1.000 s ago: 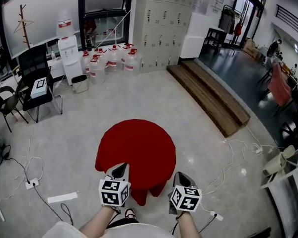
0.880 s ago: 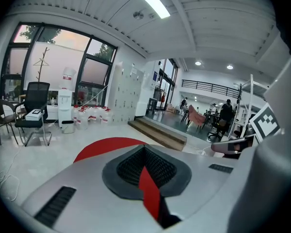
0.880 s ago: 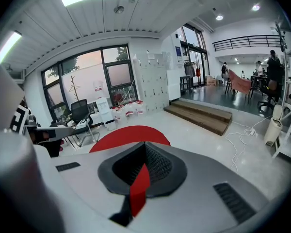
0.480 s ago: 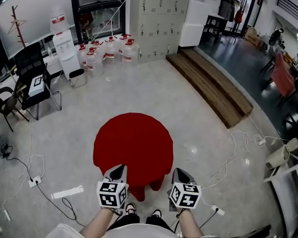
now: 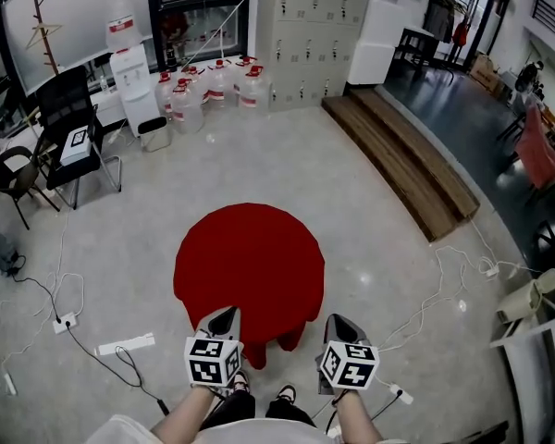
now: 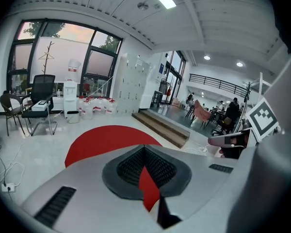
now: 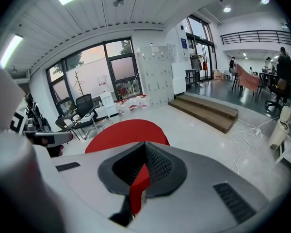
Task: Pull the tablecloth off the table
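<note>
A round table stands on the floor under a red tablecloth that drapes smoothly over its edge; the cloth also shows ahead in both gripper views. My left gripper hovers at the cloth's near edge, its jaws shut. My right gripper hangs just right of the near hanging fold, jaws shut too. A red sliver shows in the slit behind each pair of tips. The cloth lies undisturbed, and neither gripper visibly holds it.
A low wooden step runs along the right. Water bottles, a dispenser and lockers line the far wall. Black chairs stand at left. Cables and power strips lie on the floor on both sides.
The view has shifted as the person stepped, and shoes now show at the bottom. Both grippers keep their place before the body, still shut. The cloth's shape is unchanged.
</note>
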Available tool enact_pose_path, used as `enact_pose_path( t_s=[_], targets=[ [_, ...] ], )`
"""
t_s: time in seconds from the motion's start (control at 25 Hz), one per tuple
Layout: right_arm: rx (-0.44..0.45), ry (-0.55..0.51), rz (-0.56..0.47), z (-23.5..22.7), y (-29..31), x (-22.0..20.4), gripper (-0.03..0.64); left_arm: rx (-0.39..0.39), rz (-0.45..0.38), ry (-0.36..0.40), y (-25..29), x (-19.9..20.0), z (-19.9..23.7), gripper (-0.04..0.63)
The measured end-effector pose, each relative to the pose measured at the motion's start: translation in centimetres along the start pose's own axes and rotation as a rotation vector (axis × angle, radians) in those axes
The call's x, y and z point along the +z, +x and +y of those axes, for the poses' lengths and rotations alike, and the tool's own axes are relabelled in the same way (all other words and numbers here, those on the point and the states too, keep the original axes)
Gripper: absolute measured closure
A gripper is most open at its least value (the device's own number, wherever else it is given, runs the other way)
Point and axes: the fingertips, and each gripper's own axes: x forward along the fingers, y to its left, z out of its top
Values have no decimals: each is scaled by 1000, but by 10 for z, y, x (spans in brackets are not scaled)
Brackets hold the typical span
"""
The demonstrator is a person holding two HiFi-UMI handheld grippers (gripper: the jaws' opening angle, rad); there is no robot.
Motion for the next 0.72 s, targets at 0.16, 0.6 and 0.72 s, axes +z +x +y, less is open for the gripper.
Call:
enact_pose_path(
  t_s=[0.16, 0.6, 0.72],
  targets=[
    [-10, 13, 21, -6, -4, -13, 592, -13, 21, 1, 1, -12, -6, 580],
    [-25, 77, 119, -8, -8, -77, 592, -43, 149, 9, -2, -69, -14, 580],
    [-17, 108, 146, -1, -5, -94, 592, -46, 193, 10, -4, -87, -10, 580]
  ],
)
